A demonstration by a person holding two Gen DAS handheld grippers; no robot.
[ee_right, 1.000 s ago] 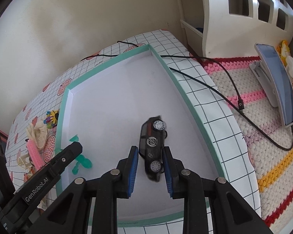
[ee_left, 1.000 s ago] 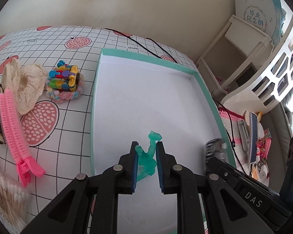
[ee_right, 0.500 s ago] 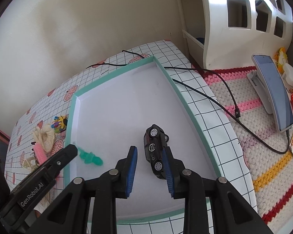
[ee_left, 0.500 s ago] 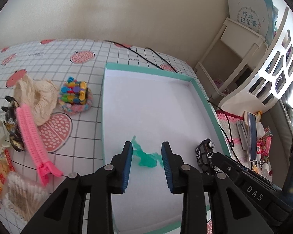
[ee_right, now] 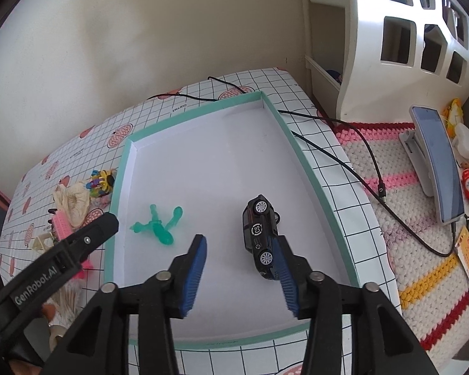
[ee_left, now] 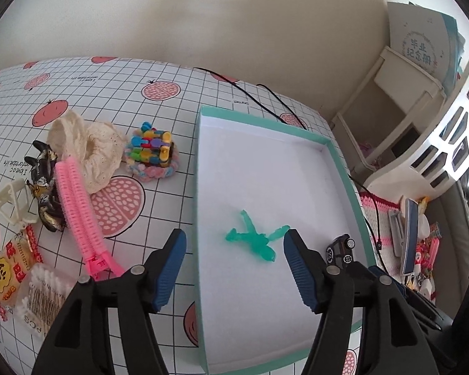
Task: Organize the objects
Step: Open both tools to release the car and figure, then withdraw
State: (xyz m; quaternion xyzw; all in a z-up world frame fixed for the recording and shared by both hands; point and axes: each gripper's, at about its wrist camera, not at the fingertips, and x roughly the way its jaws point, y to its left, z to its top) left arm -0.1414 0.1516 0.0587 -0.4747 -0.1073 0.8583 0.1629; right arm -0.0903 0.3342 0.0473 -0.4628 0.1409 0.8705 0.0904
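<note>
two toys lie in the teal box (ee_left: 344, 168): green figure (ee_left: 254, 240), black car (ee_right: 261, 234). left gripper (ee_left: 234, 265) and right gripper (ee_right: 240, 270) jaws apart, empty. pink clip (ee_left: 76, 209), scrunchie (ee_left: 90, 150) on the table (ee_left: 172, 72) beside it.

Shallow box (ee_left: 344, 168), mint-green rim, white floor, sits on gridded tabletop. Translucent green figure (ee_left: 254, 242) lies flat inside, limbs splayed, nearer box's left wall (ee_right: 117, 193). Black toy car (ee_right: 261, 234) with silver wheels lies tipped on its side on box floor, toward right wall, well apart from figure. In left wrist view car (ee_left: 339, 250) half hidden.

Pink hair clip (ee_left: 78, 212), cream scrunchie (ee_left: 93, 153), multicolour clip bundle (ee_left: 151, 150) lie on table left of box.
</note>
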